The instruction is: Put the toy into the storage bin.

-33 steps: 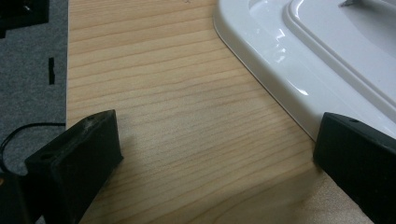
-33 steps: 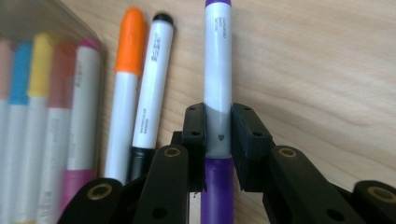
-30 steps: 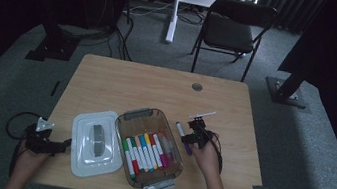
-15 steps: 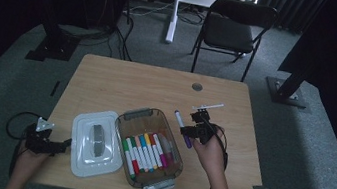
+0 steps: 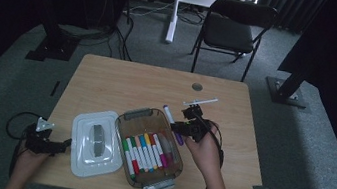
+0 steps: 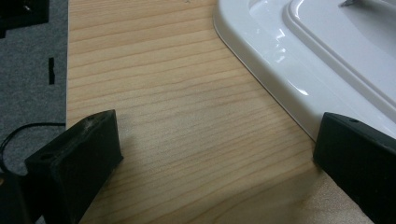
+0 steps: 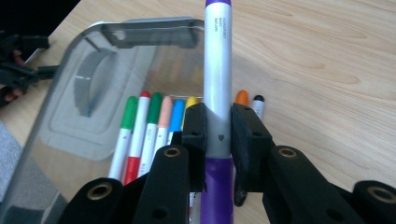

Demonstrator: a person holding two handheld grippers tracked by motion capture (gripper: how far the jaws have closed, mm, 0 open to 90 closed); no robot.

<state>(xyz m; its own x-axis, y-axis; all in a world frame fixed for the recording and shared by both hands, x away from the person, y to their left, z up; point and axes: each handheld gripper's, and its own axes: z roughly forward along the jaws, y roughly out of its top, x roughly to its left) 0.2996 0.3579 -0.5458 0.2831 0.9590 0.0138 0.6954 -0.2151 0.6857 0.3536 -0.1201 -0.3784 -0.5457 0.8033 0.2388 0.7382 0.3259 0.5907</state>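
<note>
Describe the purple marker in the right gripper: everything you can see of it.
The purple marker has a silvery-white barrel with small printed lettering, a purple band at its far end and a purple section at the near end. It looks like smooth plastic. The right gripper is shut on its barrel, jaws pressing both sides. In the high view it hangs above the table beside the clear marker box, touching nothing else.

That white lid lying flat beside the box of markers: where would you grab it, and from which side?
Probably by its thin outer rim, coming in level from the table's left side. The white lid lies flat with only that edge sticking out, and the left tool already sits there, jaws open, one jaw right at the rim.
</note>
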